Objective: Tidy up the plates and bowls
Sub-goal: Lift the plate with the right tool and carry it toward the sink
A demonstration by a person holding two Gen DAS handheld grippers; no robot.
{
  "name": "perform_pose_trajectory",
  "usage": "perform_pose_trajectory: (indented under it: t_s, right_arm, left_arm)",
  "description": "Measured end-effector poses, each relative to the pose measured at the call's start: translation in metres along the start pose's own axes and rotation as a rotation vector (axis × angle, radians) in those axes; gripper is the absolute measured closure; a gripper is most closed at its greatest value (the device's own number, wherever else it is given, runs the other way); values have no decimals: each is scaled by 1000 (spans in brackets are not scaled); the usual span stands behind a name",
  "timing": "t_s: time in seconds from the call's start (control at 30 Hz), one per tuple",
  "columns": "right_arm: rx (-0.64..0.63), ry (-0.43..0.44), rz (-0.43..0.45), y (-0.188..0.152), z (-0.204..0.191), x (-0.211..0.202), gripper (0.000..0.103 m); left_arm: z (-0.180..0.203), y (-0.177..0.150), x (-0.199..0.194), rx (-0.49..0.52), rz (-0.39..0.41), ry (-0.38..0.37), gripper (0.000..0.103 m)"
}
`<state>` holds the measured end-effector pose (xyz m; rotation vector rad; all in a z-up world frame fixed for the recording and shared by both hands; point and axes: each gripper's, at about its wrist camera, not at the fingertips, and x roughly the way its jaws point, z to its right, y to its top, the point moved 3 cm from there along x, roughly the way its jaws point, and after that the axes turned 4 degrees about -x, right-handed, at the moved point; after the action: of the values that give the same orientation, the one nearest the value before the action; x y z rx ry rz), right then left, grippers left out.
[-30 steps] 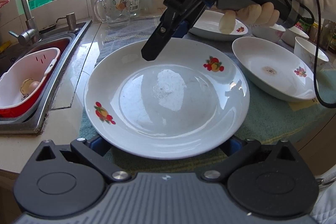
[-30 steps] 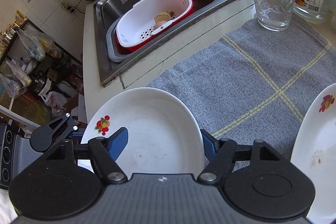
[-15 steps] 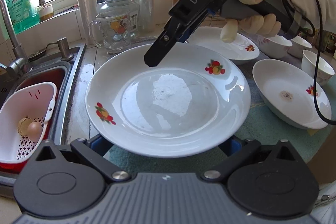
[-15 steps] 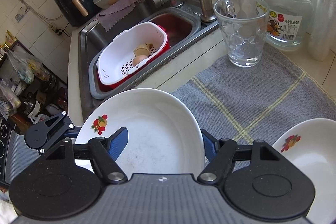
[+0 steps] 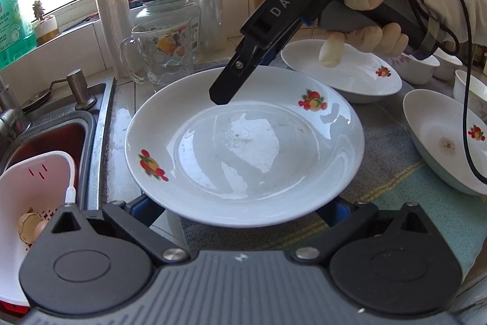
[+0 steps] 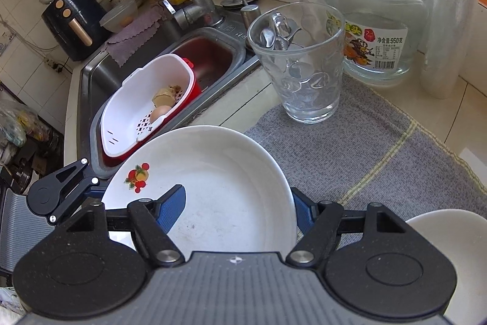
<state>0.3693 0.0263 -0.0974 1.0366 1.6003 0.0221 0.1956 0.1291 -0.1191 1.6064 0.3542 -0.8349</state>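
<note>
The plate (image 5: 243,160) is gripped at opposite rims by the left gripper (image 5: 240,209) and right gripper (image 6: 237,203), lifted above the cloth (image 6: 380,154); other plates and bowls lie unstacked, so sorting is judged barely begun.

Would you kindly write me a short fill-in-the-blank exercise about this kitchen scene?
1. Both grippers hold one white ___ with fruit prints.
2. The egg lies in a white ___ in the sink.
3. The glass mug stands on a grey ___.

Missing words: plate; basket; cloth
</note>
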Motion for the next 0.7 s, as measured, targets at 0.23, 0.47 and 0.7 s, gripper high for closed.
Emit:
perform_pose_trajectory:
  t_s: [0.23,0.47,0.7]
  right_arm:
    - [18,-15,-10,3,8,9,25]
    - [37,-28,-17,3,13,12,25]
    - [22,-32,-25,1,8,15,10]
  left_arm:
    - [-6,1,11,9,-15,-11,1]
    - [-9,3,16,3,-15,-33,1]
    - [-8,0,19,23,-10,-41,1]
